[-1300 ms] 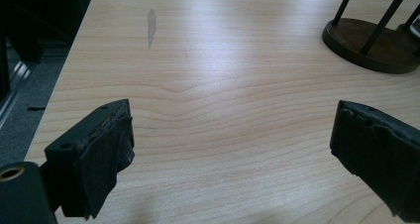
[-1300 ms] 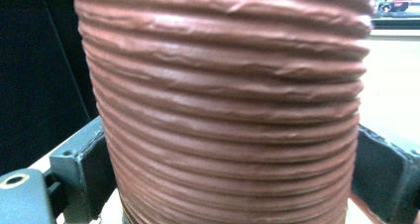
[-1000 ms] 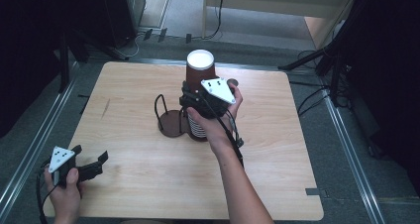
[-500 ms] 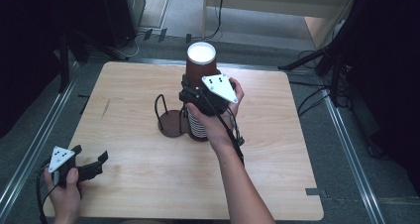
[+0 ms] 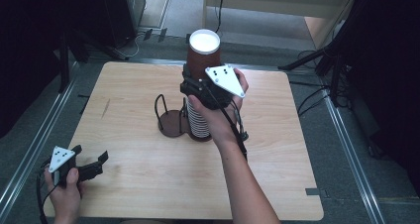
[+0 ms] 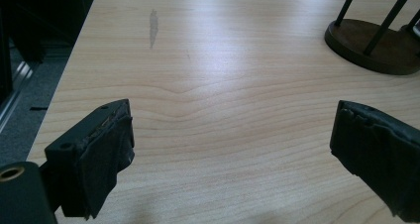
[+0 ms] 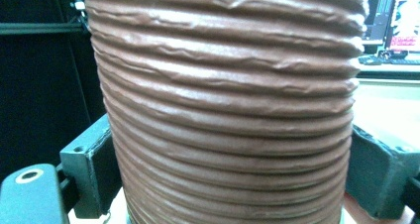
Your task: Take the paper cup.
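Note:
My right gripper is shut on a brown ribbed paper cup, with a black pad pressing on each side of the cup. The cup is upright with its white inside facing up, held directly above a stack of cups in the middle of the table. I cannot tell whether its bottom still sits in the stack. Next to the stack is a dark round holder base with a wire loop. My left gripper rests low near the table's front left corner, open, with bare wood between its fingers.
The wooden table has metal rails along its left and right sides. The holder base lies ahead and to the right in the left gripper view. Dark stands and cables surround the table's far side.
My right gripper has risen with the brown cup, drawing it up above the stack. The left gripper has stayed where it was, still open.

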### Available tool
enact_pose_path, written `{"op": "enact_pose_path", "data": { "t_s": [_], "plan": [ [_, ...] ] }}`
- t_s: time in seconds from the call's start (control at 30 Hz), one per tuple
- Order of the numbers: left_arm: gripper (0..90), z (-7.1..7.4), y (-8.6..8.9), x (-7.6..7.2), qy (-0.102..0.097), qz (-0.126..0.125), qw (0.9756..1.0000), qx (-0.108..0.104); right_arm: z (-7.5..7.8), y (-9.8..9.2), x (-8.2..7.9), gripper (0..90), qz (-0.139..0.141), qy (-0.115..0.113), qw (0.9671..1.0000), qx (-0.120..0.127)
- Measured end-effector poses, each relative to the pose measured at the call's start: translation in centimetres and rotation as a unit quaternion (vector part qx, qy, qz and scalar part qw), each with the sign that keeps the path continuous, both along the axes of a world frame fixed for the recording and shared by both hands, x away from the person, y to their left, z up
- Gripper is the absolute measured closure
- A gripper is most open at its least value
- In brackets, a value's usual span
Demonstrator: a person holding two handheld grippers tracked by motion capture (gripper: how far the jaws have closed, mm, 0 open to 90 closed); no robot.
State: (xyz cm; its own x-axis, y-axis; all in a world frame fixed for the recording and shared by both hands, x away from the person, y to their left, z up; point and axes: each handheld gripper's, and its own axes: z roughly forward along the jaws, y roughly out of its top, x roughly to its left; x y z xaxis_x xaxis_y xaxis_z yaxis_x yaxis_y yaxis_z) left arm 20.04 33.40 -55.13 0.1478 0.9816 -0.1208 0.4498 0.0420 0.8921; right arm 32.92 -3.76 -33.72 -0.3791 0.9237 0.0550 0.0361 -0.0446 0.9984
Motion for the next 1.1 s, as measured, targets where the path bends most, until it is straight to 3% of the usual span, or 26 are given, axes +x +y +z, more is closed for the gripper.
{"op": "enact_pose_path", "data": {
  "t_s": [0.27, 0.57, 1.1],
  "plan": [
    [3.8, 0.0, 0.0, 0.0, 0.000, -0.001, 1.0000, 0.001, 1.6, -0.1, -0.7, 10.4, 0.004, -0.014, 0.9999, 0.007],
    [3.8, 0.0, -0.1, 0.0, 0.001, -0.001, 1.0000, 0.003, 3.2, -1.9, -1.3, 10.4, -0.003, -0.031, 0.9993, 0.020],
    [6.4, 0.0, -0.1, 0.0, 0.002, 0.002, 1.0000, 0.008, 2.9, -5.7, -1.8, 10.3, -0.033, -0.033, 0.9986, 0.024]
  ]
}}
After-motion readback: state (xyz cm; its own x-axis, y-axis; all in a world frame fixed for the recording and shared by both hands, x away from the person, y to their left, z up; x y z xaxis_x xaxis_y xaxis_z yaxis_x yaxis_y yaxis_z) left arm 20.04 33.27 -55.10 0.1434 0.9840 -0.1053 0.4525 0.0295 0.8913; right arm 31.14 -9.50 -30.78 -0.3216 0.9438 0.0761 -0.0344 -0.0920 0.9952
